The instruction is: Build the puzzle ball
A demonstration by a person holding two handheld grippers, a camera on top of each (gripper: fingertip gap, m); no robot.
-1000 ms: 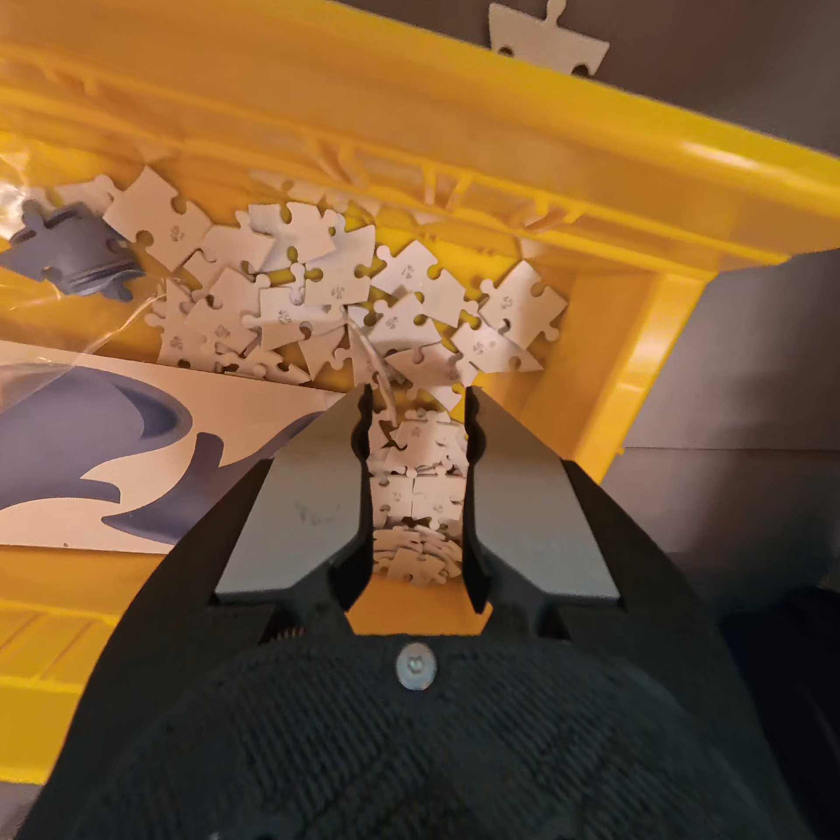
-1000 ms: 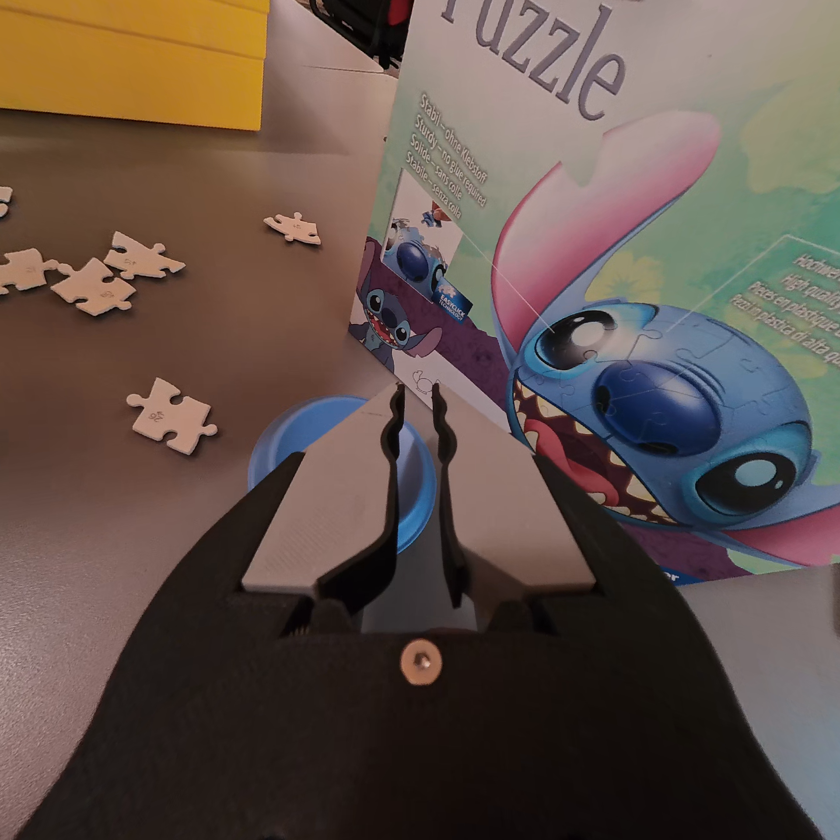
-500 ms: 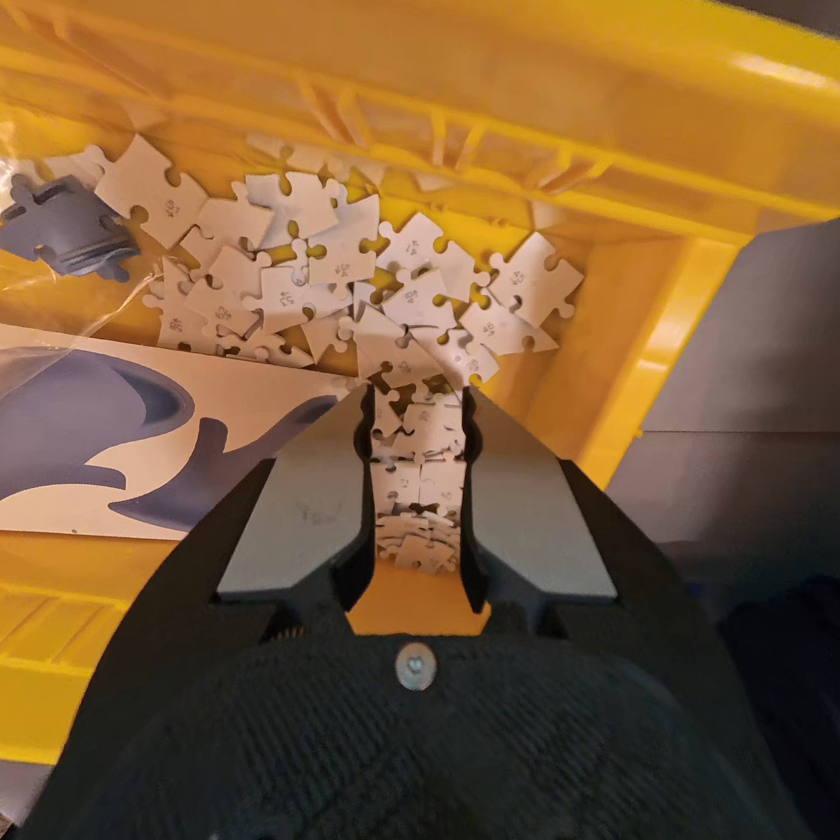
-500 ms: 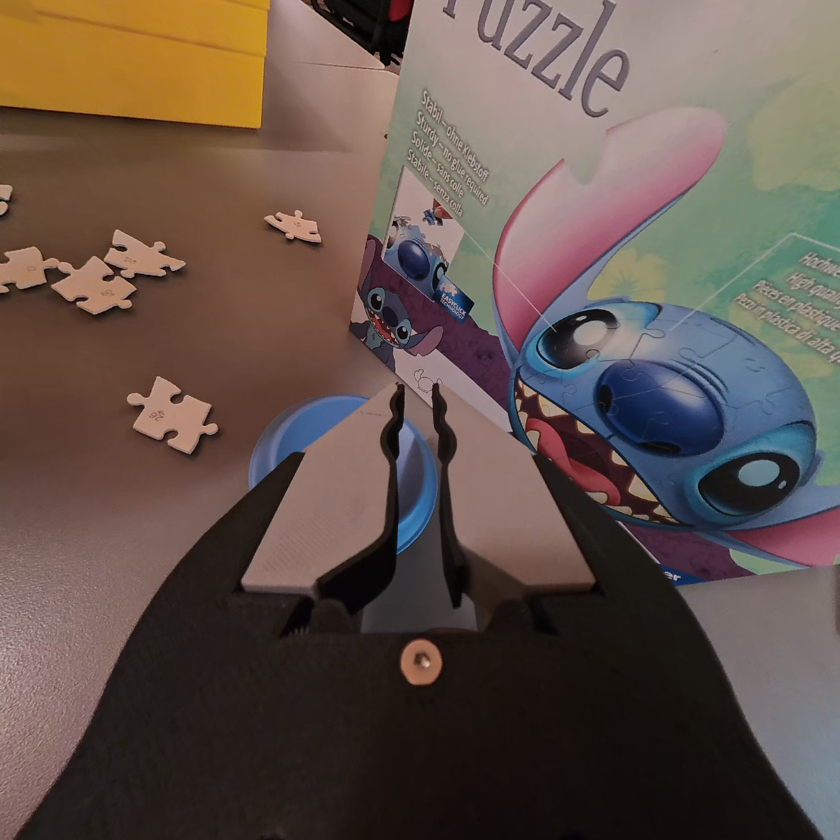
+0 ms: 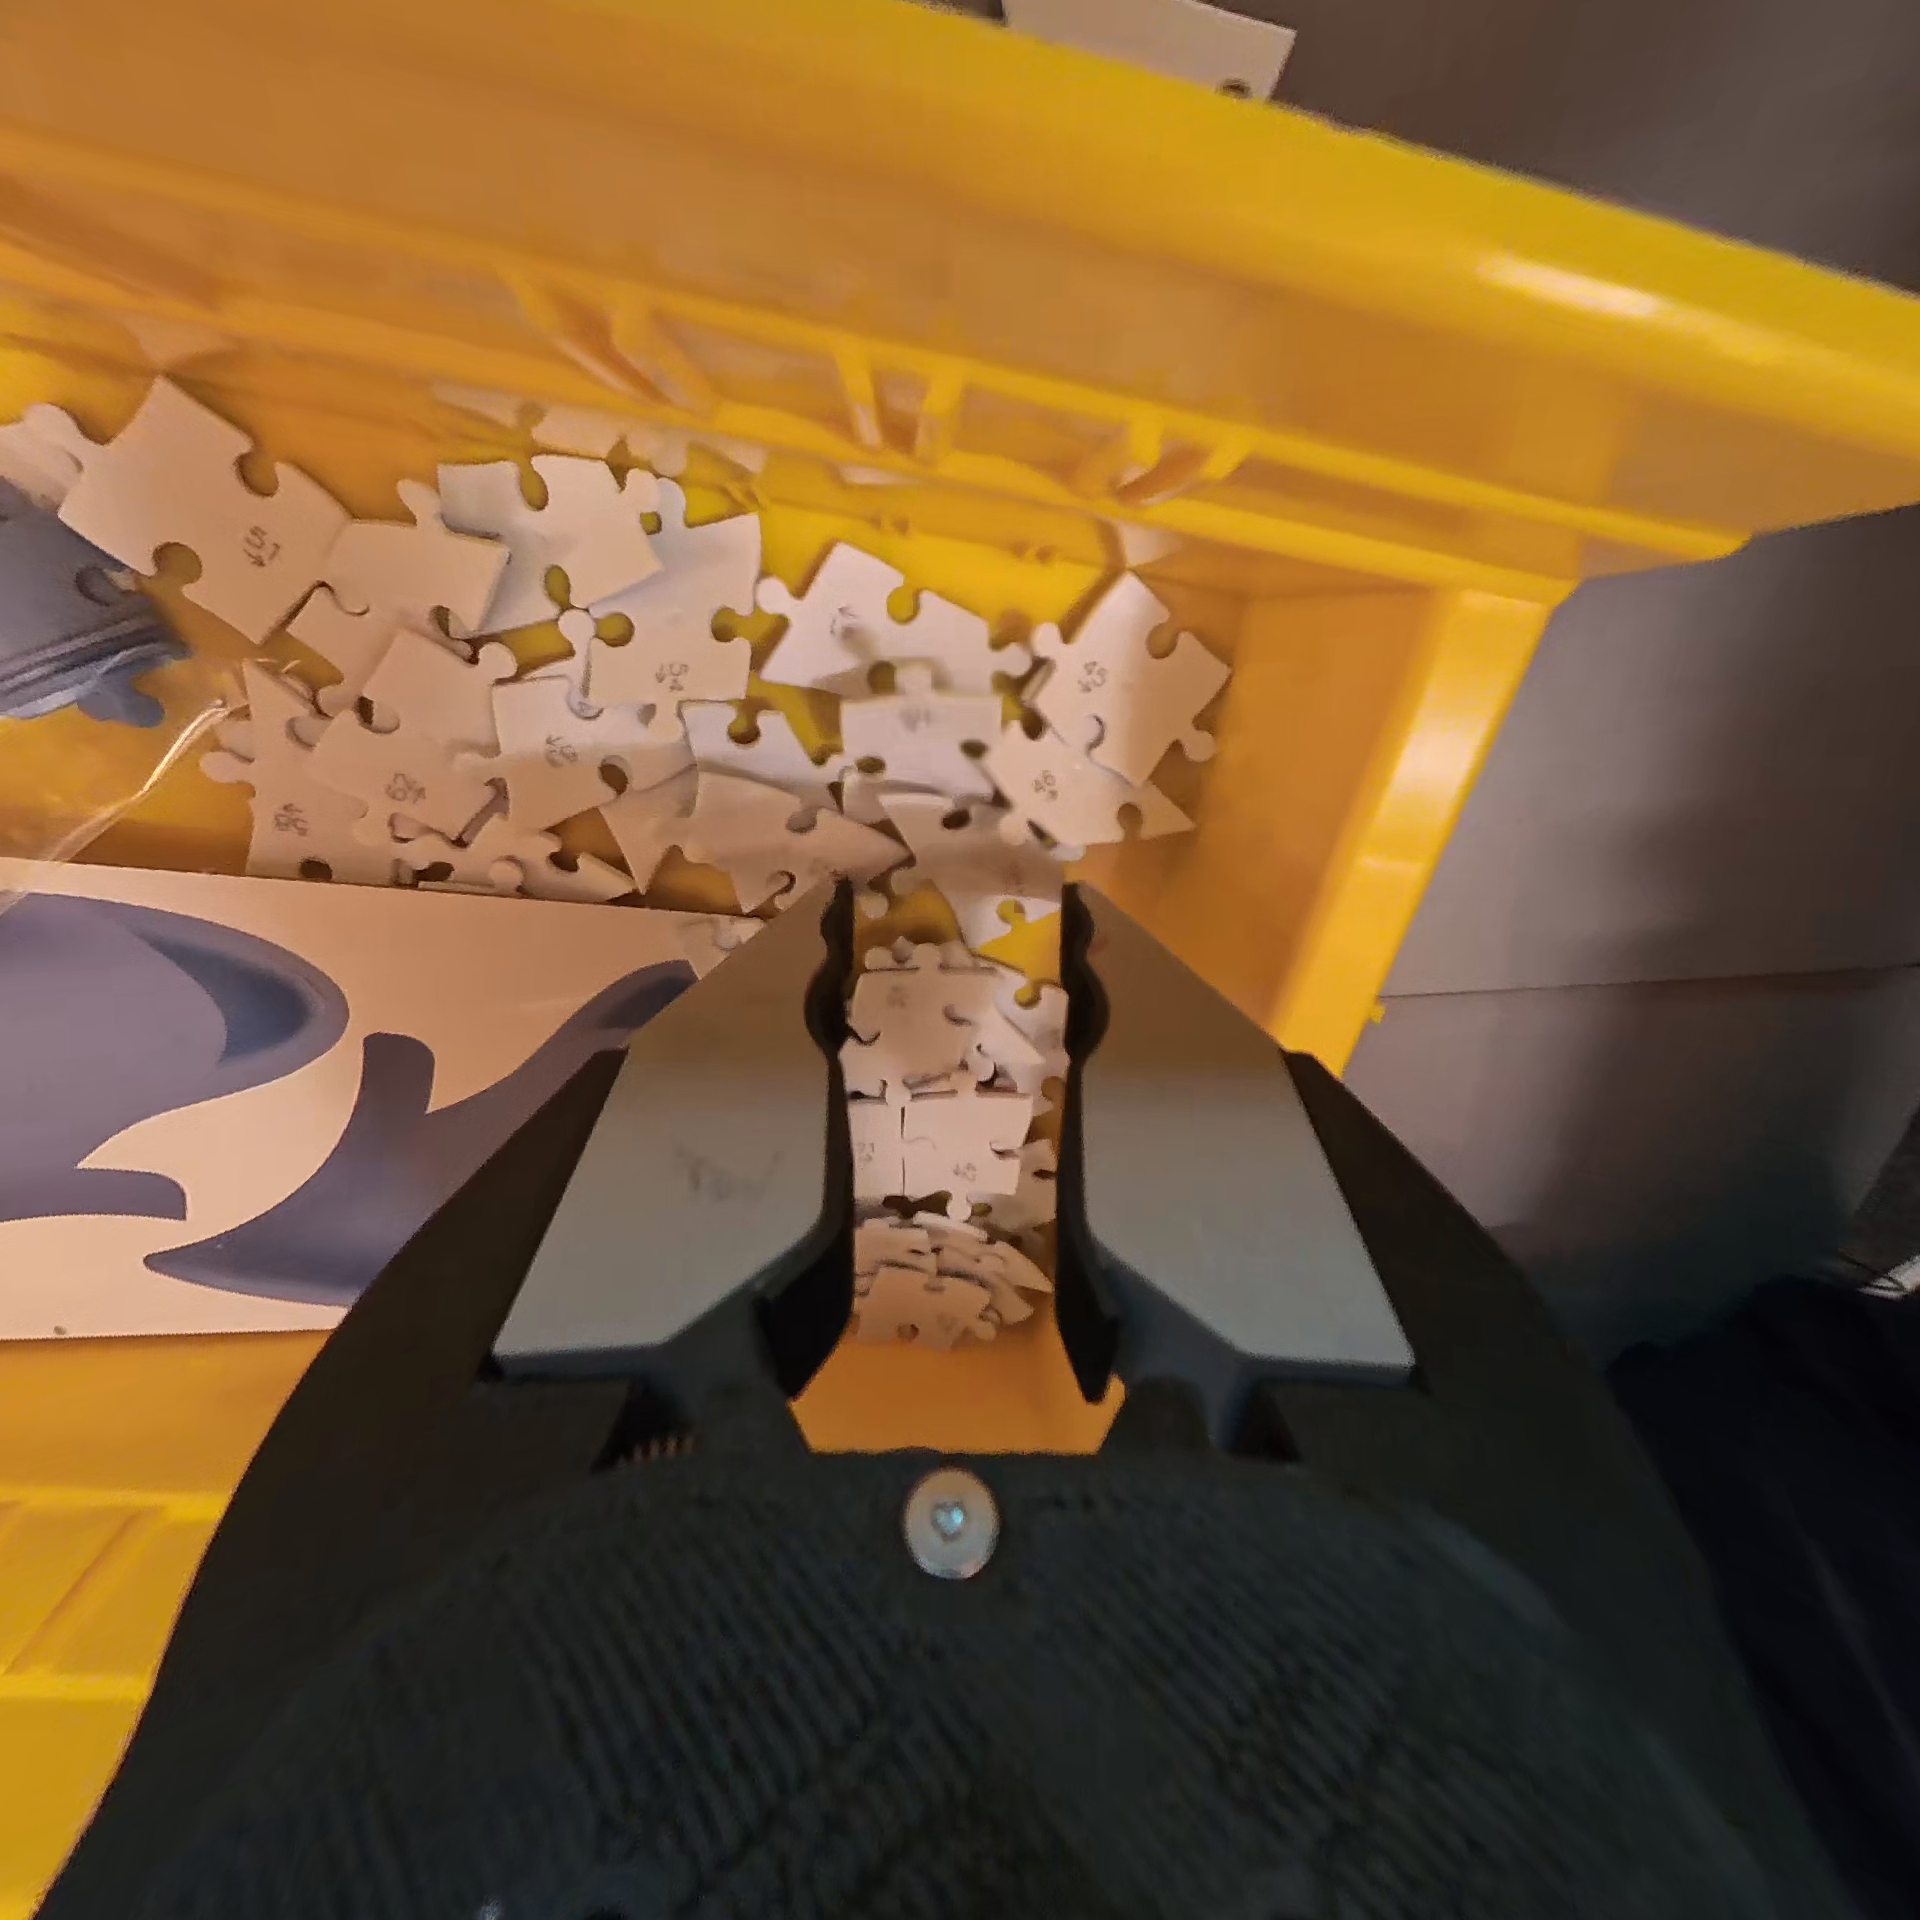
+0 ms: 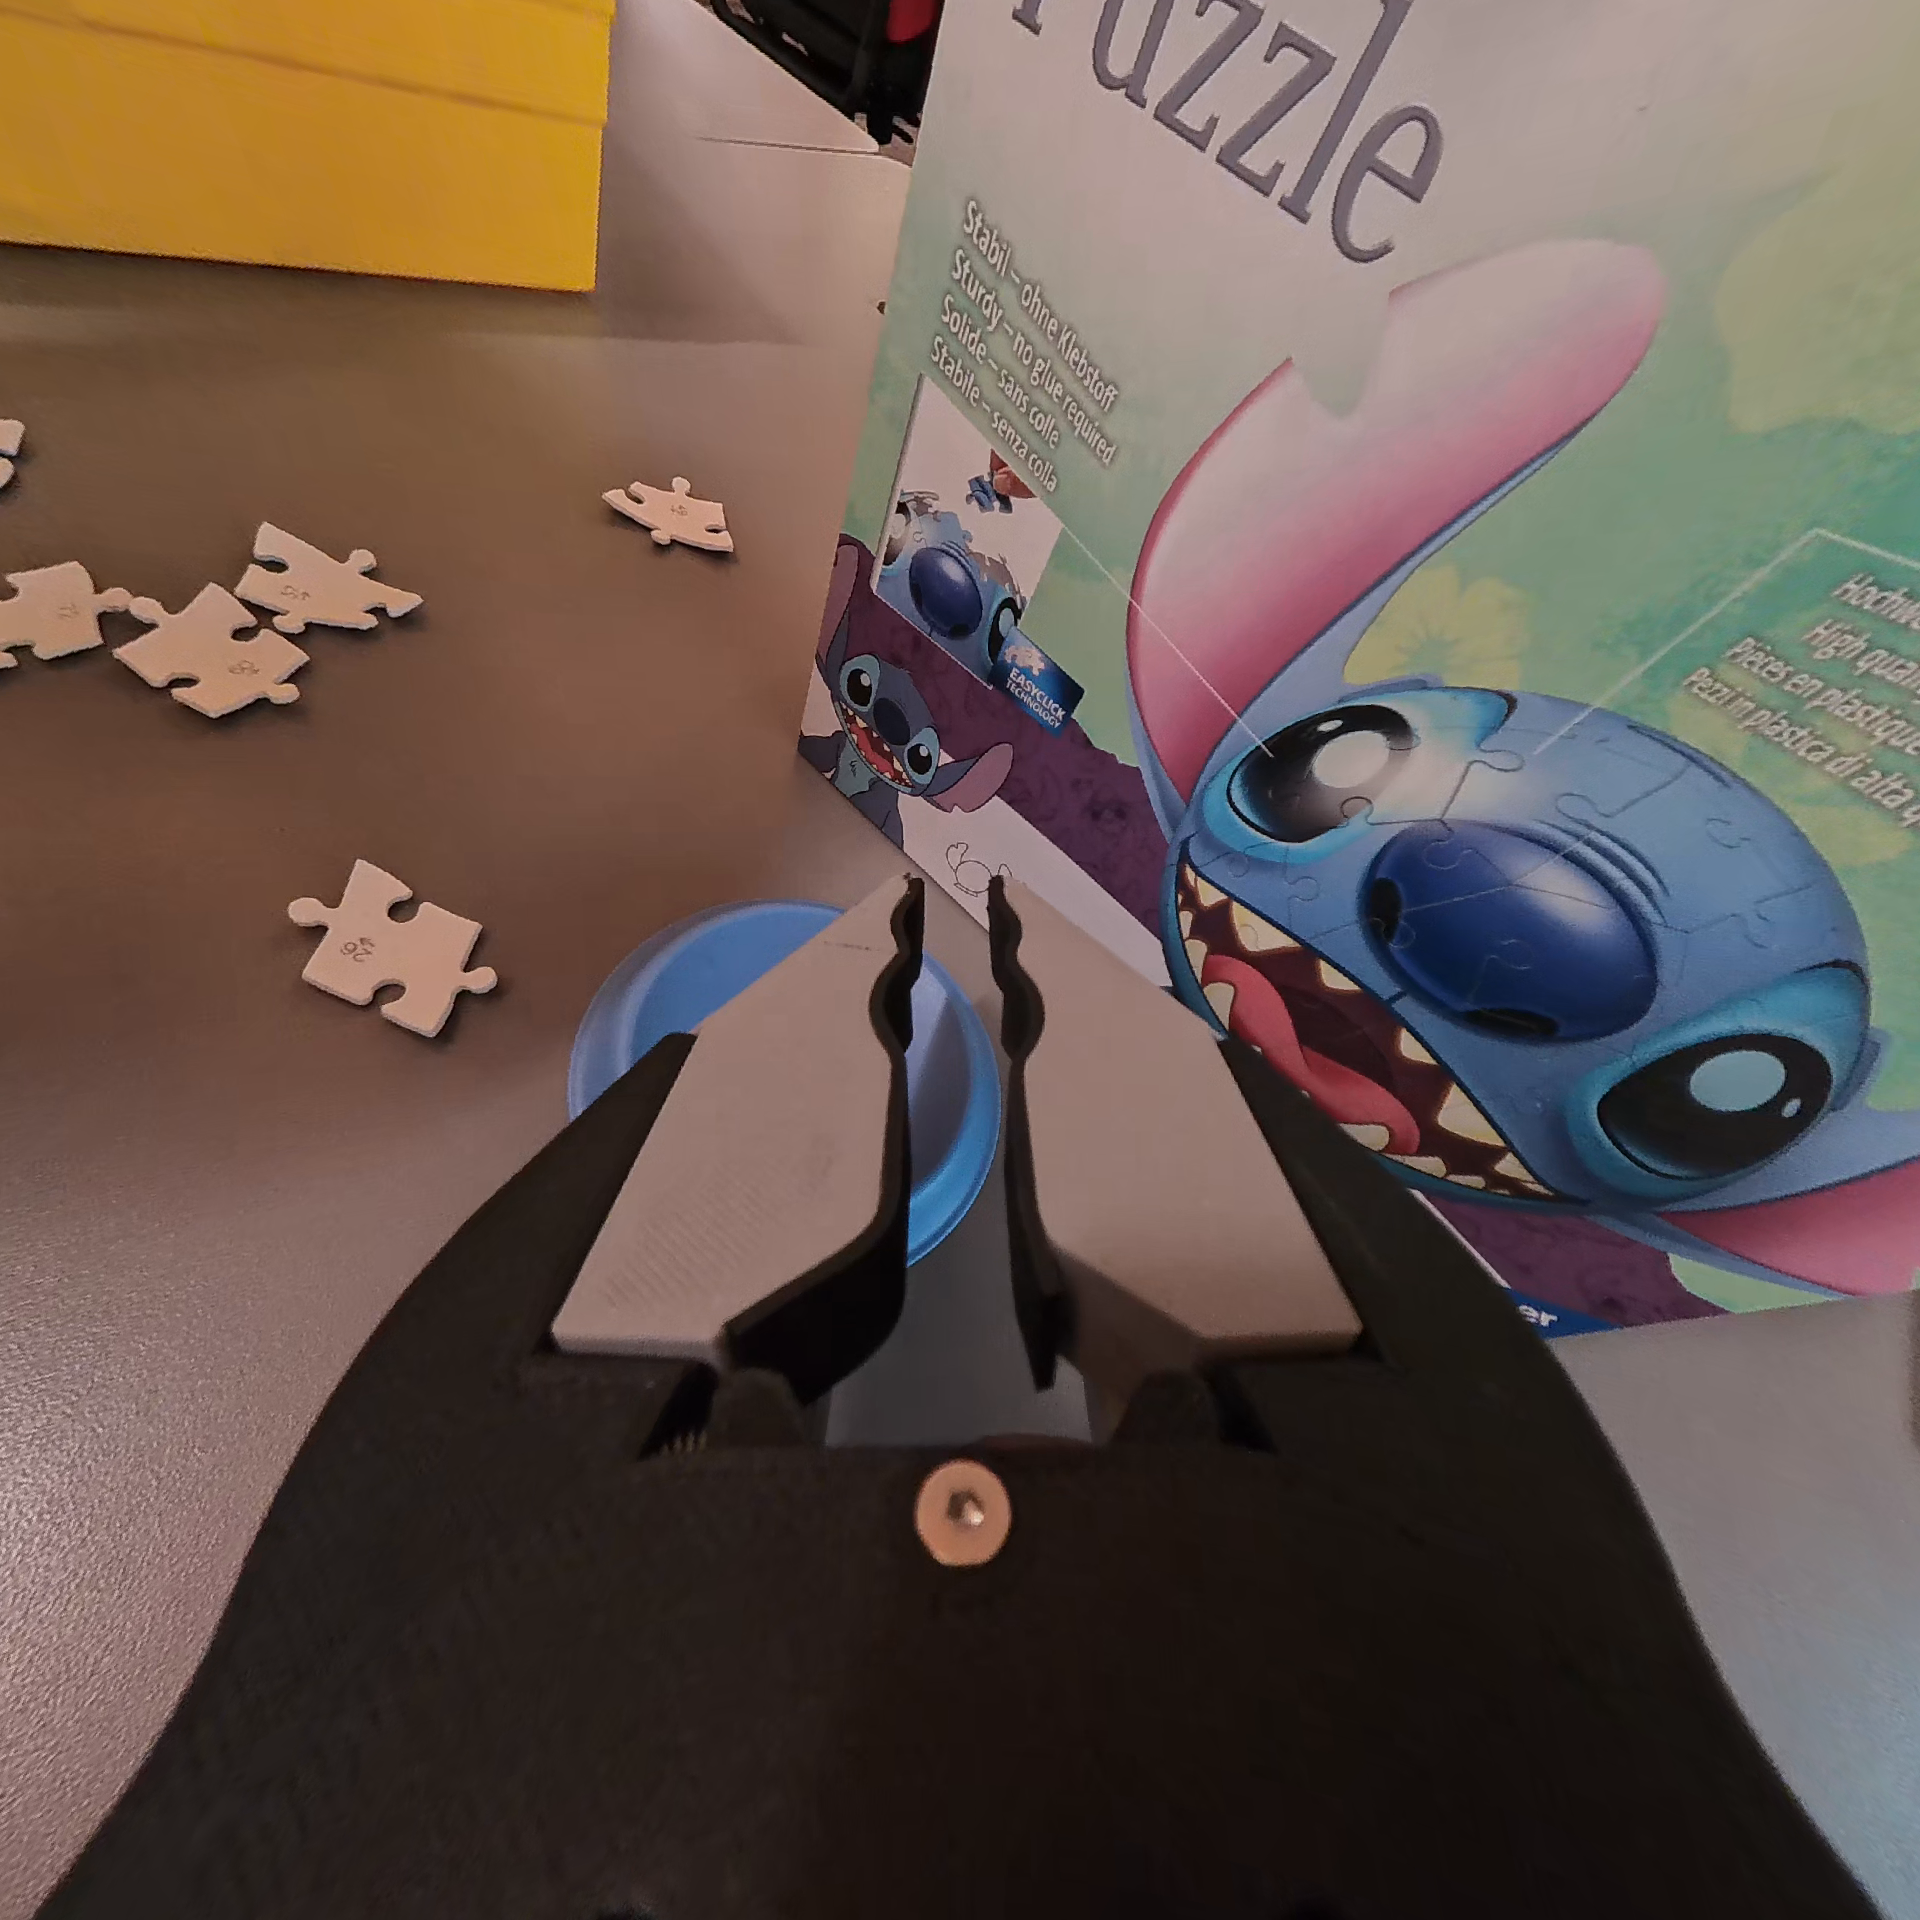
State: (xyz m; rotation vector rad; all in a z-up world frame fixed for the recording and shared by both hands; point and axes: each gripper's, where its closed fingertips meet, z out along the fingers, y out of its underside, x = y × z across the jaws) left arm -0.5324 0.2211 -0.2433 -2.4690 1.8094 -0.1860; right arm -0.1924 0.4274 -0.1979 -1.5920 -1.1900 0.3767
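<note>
In the left wrist view my left gripper [image 5: 948,894] reaches into a yellow bin [image 5: 1039,260]. It is shut on a cluster of joined white puzzle pieces [image 5: 935,1132] that fills the gap between its fingers. A pile of loose white pieces [image 5: 665,665] lies back side up just beyond the tips. In the right wrist view my right gripper [image 6: 954,894] is empty, its jaws a narrow gap apart, above a round blue stand dish [image 6: 665,997] on the grey table. The puzzle box [image 6: 1455,623] stands upright just behind the dish.
The bin also holds a white sheet with blue-grey shapes [image 5: 312,1039] and a grey-blue part [image 5: 62,644] at the left. Loose pieces [image 6: 390,945] [image 6: 670,511] [image 6: 213,649] lie on the table left of the dish. A yellow bin [image 6: 312,156] stands at the far left. Spacing between my two grippers at the tips: around 40 centimetres.
The left gripper has shifted slightly over the bin, the joined pieces staying between its fingers. The right gripper has not moved.
</note>
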